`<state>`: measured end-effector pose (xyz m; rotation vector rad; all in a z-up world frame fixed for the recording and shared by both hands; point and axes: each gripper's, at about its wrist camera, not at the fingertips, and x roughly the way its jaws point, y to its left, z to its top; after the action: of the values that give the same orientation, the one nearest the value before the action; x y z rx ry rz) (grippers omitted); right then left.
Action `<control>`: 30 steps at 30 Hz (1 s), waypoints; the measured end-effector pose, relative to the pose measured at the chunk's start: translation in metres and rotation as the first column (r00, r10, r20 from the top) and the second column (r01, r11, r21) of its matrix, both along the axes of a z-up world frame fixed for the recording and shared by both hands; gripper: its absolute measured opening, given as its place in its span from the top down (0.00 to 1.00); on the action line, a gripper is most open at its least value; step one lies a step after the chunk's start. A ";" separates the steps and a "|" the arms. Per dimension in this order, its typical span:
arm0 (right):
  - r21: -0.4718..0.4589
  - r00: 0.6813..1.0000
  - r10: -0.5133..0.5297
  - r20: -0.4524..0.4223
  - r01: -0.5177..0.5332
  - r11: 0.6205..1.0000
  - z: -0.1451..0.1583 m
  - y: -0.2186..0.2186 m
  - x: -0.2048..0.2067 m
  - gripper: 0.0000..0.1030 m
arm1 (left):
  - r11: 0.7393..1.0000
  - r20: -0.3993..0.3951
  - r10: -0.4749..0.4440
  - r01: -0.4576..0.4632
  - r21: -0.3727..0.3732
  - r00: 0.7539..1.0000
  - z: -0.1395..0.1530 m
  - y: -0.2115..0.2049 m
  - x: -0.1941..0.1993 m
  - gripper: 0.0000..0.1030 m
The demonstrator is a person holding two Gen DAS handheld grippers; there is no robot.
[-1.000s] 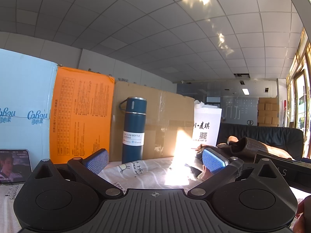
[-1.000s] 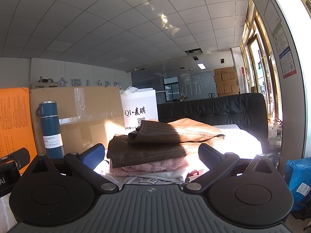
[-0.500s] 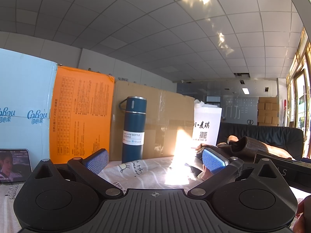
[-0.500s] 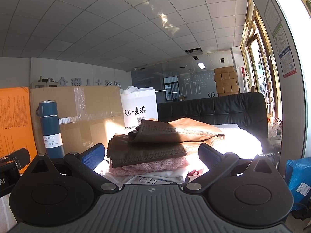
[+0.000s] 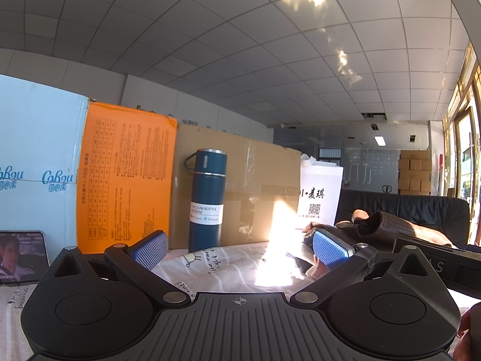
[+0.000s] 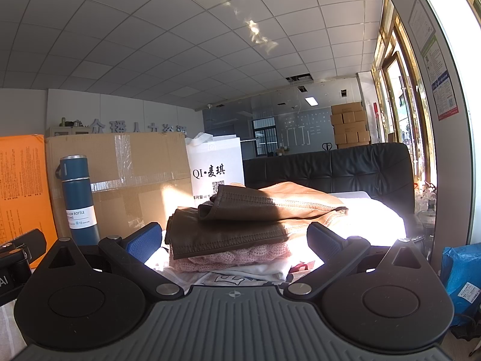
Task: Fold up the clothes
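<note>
Both my left gripper and right gripper gape wide, empty. The folded brown leather garment tops the pile ahead; a careless grab could topple it.

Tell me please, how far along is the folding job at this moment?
Done, apparently: a brown leather garment lies folded on a pink knit and a white printed piece, forming a stack. In hand: nothing; the left gripper and the right gripper both have open, empty jaws. Left: unclear; a printed cloth lies flat before the left gripper, possibly only a table cover.
</note>
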<state>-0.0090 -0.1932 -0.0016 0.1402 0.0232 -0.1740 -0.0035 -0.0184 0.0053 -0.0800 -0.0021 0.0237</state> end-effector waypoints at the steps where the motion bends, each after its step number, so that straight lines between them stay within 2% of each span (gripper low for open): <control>1: 0.000 1.000 0.000 0.000 0.000 1.000 0.000 0.000 0.000 0.00 | 1.000 0.000 0.000 0.000 0.000 1.000 0.000 0.000 0.000 0.00; 30: -0.005 1.000 0.007 -0.016 -0.007 1.000 0.000 0.000 0.000 0.00 | 1.000 -0.001 0.000 0.000 -0.001 1.000 -0.001 0.001 0.000 0.00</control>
<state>-0.0086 -0.1932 -0.0017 0.1340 0.0396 -0.1682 -0.0036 -0.0179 0.0048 -0.0810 -0.0006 0.0234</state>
